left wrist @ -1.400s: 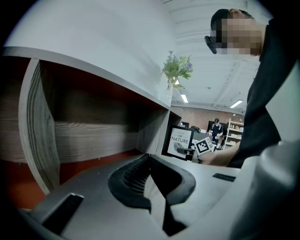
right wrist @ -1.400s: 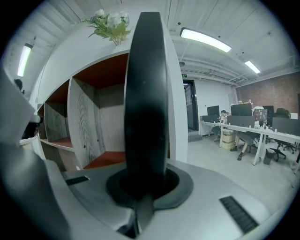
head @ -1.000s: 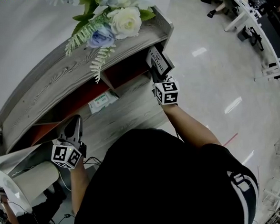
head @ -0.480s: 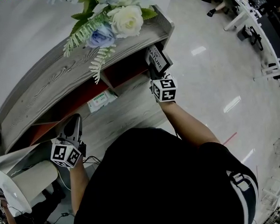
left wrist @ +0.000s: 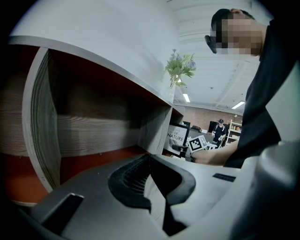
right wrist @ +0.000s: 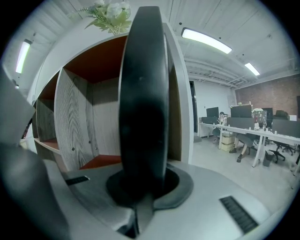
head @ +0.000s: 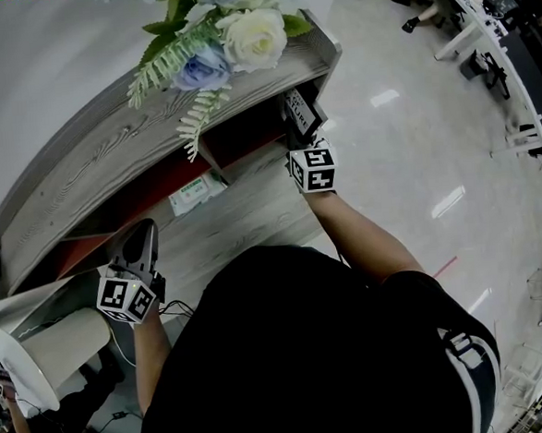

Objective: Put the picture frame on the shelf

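Observation:
The picture frame (head: 301, 114), black-edged with a white printed face, stands upright in my right gripper (head: 298, 140), which is shut on its lower edge. It sits at the mouth of the right-end compartment of the grey wooden shelf (head: 100, 158). In the right gripper view the frame (right wrist: 143, 103) shows edge-on between the jaws of the right gripper (right wrist: 140, 187), with the shelf's red-backed compartment (right wrist: 93, 126) just beyond. My left gripper (head: 140, 242) is shut and holds nothing, low by the shelf's left end. The left gripper (left wrist: 150, 159) looks along the shelf front to the frame (left wrist: 178, 137).
A bunch of white and blue flowers (head: 231, 42) stands on the shelf top, above the frame. A white and green box (head: 196, 196) lies in a middle compartment. Office desks and chairs (head: 500, 47) line the far right across a pale glossy floor (head: 415, 155).
My right gripper has carried the frame a little further toward the shelf's right compartment. The left gripper has stayed where it was.

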The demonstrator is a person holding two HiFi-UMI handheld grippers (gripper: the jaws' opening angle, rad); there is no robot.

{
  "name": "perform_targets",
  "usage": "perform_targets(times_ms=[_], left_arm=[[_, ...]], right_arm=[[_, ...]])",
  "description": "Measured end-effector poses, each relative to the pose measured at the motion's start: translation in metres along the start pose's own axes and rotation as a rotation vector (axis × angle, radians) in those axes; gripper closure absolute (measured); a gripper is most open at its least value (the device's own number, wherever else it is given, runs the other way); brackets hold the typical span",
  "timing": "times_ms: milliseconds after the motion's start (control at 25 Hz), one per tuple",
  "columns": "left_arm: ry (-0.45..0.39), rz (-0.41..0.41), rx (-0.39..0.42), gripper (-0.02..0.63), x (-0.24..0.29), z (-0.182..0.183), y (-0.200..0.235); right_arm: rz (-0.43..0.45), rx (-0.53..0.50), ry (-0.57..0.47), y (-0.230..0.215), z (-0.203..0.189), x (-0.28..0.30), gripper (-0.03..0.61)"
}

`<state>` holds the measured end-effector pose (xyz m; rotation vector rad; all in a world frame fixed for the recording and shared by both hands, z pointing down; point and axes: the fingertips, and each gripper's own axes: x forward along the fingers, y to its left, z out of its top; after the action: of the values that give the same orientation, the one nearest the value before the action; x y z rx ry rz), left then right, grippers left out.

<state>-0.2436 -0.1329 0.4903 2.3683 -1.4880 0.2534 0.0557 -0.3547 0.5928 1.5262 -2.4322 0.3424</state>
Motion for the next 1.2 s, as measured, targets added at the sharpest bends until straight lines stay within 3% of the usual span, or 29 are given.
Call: perform_targets(times_ms=[1200], left_arm=[[0.001,0.012,-0.025,0.592,-0.002,-0.007,0.004]], right_arm=[[-0.006,0.026,-0.013,0.001,0.01,0.028,0.555]])
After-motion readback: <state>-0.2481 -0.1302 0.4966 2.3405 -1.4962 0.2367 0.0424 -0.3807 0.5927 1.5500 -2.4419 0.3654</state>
